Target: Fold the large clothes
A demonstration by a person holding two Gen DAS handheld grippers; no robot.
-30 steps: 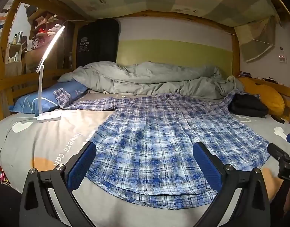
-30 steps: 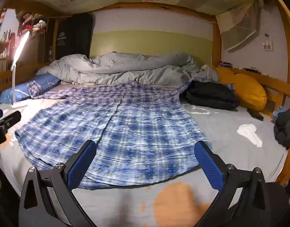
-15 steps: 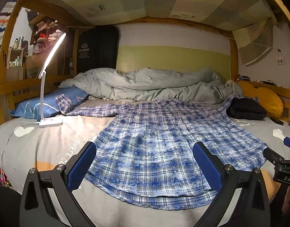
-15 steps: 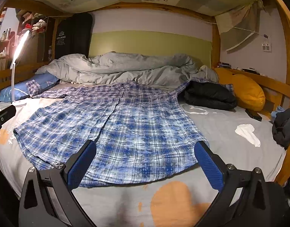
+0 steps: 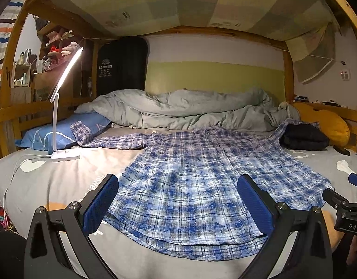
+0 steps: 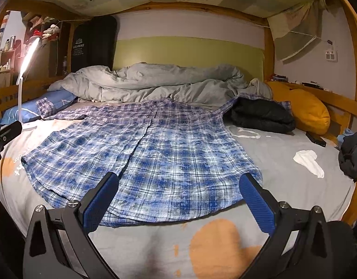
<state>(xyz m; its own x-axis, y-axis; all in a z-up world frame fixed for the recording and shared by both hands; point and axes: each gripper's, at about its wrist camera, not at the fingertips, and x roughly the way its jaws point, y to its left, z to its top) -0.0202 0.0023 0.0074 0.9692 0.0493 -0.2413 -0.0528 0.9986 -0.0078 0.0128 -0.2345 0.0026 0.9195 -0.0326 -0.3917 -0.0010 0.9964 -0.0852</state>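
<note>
Blue plaid shirt (image 5: 190,181) spread flat on bed (image 5: 50,183), front up, hem toward cameras, sleeves out to both sides (one over blue pillow (image 5: 62,132), other across black bundle (image 6: 259,114)). Left claw (image 5: 178,200) wide open, empty, above hem. Right claw (image 6: 179,197) wide open, empty, above hem's right part. Lit lamp (image 5: 62,88) on bed at left; grey duvet (image 5: 183,109) heaped behind collar.
</note>
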